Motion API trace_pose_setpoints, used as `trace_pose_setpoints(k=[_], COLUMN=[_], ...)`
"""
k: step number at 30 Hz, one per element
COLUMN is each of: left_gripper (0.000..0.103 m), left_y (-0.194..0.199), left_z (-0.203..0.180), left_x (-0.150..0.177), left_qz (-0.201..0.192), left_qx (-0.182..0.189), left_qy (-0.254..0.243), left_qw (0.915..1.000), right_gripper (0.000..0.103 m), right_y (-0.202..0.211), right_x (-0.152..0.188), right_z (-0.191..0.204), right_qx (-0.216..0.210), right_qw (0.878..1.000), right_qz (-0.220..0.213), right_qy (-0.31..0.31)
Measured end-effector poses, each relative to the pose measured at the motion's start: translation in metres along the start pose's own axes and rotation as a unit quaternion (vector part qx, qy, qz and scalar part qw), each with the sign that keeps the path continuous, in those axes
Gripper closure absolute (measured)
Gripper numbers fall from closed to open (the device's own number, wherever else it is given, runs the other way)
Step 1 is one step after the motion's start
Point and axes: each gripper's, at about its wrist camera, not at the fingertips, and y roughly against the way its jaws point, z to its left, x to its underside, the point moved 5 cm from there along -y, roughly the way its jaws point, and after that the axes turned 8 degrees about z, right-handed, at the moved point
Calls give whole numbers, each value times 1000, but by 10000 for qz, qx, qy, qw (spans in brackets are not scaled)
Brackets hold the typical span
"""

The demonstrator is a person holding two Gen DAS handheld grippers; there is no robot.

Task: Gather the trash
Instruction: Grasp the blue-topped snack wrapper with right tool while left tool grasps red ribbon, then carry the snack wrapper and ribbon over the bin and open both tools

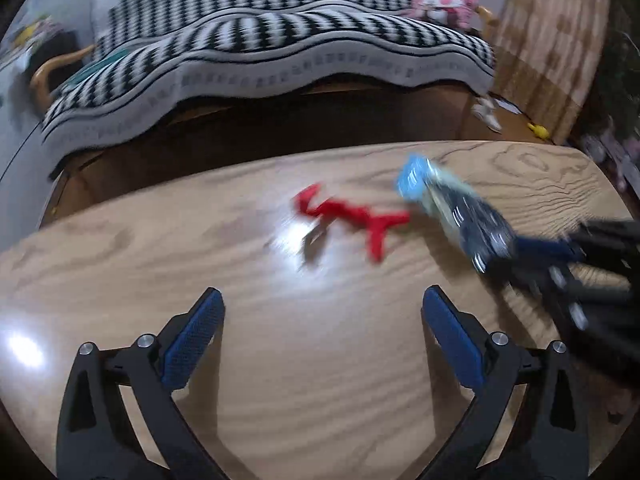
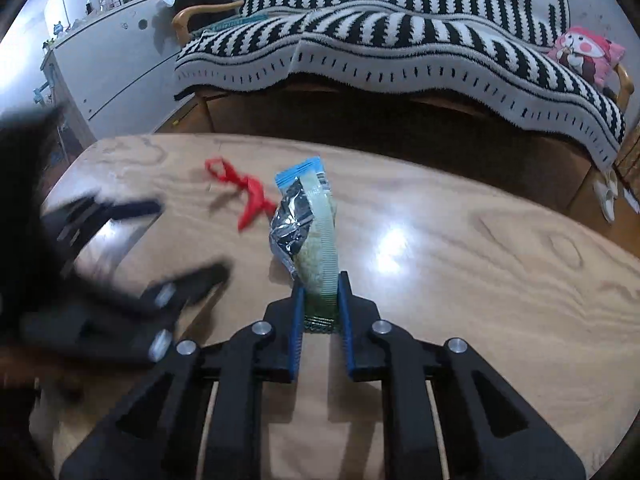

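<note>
1. Looking along the left gripper (image 1: pixel 322 304) in the left wrist view: its jaws stand wide apart with nothing between them, above bare wooden bench (image 1: pixel 120 248). Ahead of the jaws lies a red scrap (image 1: pixel 352 216), a twisted strip flat on the wood. Ahead and to the right, the right gripper (image 1: pixel 516 252) comes in blurred, carrying a snack wrapper (image 1: pixel 448 204) with a light blue end.

2. Looking along the right gripper (image 2: pixel 320 300) in the right wrist view: its jaws are drawn narrow and clamp the lower end of the snack wrapper (image 2: pixel 308 224). The wrapper stands up between the blue pads, silver inside showing, blue seal farthest from the jaws. The red scrap (image 2: pixel 240 192) lies beyond the jaws to the left. The left gripper (image 2: pixel 132 248) is a dark blur at the left.

3. Step in hand, as a judgement: one piece of trash is gripped, the red scrap is not yet collected. The next move probably calls for the empty left jaws to reach forward and close on the thin scrap, which lies flat and may be hard to pinch.

4. Only the right view shows the clamp clearly. No bin appears in either view.
</note>
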Motion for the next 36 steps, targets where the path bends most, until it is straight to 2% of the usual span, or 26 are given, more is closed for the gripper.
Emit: trace_pose_setpoints(k=[4,11,12,14,15,17,20,26,29,31,36], left_gripper=[6,7,9,34,50,69,73,74,74,74,74], left_y=[-8,-23,-24,-22,-20,-14,-4,39,72,94,146], left_z=[-12,-8,-9,-12,-13,-15,-21,-55,-92,-127,-229], left_x=[-21,-44,-46,-47,-47,-43,-30,14,39,55,92], left_qz=[-50,-76,-72,-107,-156,-157,-93,-128,-200,-232,-500], left_qx=[149,-143,-183,-490,-487,-331,-249,-130,-11,115,529], left_qy=[264,647,648,543,535,652,720,586,351,86,-712], left_qw=[9995,9978,9977,9973,9973,9972,9970,9981,9992,9996,9948], right_gripper=[87,87,87,87,87,87,87,87,87,87,87], right_y=[19,30,30,34,38,48,70,144,185,211,284], right_x=[24,51,54,62,67,80,106,191,245,279,386], right_z=[-13,-25,-28,-32,-36,-42,-51,-68,-82,-94,-145], right_qx=[-60,-150,-151,-101,-94,-94,10,301,490,619,1399], right_qw=[10000,9998,9997,9997,9995,9988,9978,9933,9878,9824,9566], right_qz=[25,44,56,35,23,15,-2,-130,-202,-249,-541], right_qy=[-51,-133,-166,-224,-299,-483,-657,-1109,-1467,-1742,-2496])
